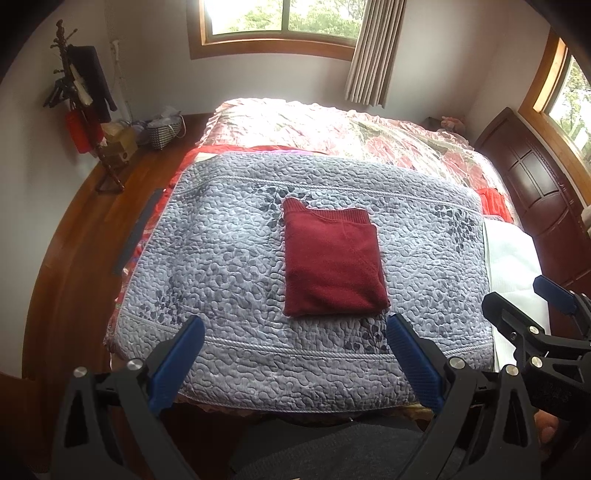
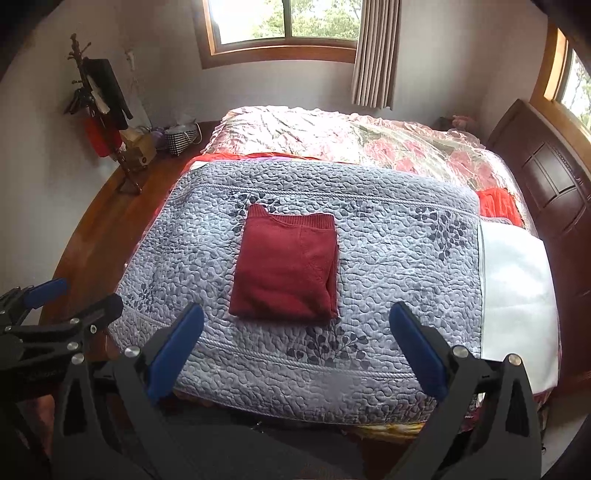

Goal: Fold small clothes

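Daylight from the far window (image 1: 284, 18) is falling across a bed whose near half is covered by a grey quilted blanket (image 1: 221, 258), and the dark red sweater (image 1: 330, 262) is lying on the middle of that blanket, already folded into a compact rectangle with its ribbed edge at the far side. One corner is sticking out past the far left edge, so the stack is not quite square. The left gripper (image 1: 295, 362) is hovering over the blanket's near edge with its blue pads standing wide apart, holding nothing; the right gripper (image 2: 295, 358) is hanging beside it on the right, likewise spread and empty, both well short of the sweater. Judging by this, the folding is looking nearly finished, and the sensible step would be tidying: pinching that stray far corner lightly and tucking it in line, pressing only the top layer so the layers beneath are not dragging. Beyond the blanket a pink floral bedspread (image 1: 332, 125) is catching the glare.
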Tool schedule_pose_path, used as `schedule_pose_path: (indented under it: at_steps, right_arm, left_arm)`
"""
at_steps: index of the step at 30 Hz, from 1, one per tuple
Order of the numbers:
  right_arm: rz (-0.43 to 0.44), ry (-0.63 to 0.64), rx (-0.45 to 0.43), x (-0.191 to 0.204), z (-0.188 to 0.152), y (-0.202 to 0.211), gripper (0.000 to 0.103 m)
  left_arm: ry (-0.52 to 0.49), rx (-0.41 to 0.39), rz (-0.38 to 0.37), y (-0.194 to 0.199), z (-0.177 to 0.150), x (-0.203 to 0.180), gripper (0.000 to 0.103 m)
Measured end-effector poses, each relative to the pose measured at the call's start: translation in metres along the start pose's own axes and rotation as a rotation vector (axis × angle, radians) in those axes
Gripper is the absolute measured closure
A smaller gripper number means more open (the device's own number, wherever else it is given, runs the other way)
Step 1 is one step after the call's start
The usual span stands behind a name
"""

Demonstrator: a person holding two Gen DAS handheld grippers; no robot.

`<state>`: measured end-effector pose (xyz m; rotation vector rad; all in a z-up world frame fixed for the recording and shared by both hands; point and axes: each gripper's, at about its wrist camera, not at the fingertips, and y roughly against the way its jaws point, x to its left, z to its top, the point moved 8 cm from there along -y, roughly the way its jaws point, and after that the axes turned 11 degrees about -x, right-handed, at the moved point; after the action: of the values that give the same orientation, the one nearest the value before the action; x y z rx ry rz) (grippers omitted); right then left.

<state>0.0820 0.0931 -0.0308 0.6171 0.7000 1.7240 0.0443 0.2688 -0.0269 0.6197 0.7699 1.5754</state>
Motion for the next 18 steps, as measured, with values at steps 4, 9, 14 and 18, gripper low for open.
schedule_pose_path:
  at_steps: [4,9,14,18]
  right_arm:
    - [0.006,0.0,-0.001,0.001,0.002,-0.002,0.003]
    - [0.009,-0.003,0.002,0.001,0.006,-0.004,0.003]
    - [0.007,0.008,0.013,0.003,0.007,-0.007,0.003]
    - [0.004,0.01,0.019,0.003,0.008,-0.01,0.003]
  left_arm:
    - [0.0,0.006,-0.001,-0.002,0.001,0.001,0.004]
    - [0.005,0.018,0.0,-0.007,0.003,0.003,0.004]
    - [0.008,0.027,-0.002,-0.009,0.002,0.003,0.004]
    - [0.005,0.033,-0.004,-0.011,0.003,0.002,0.004]
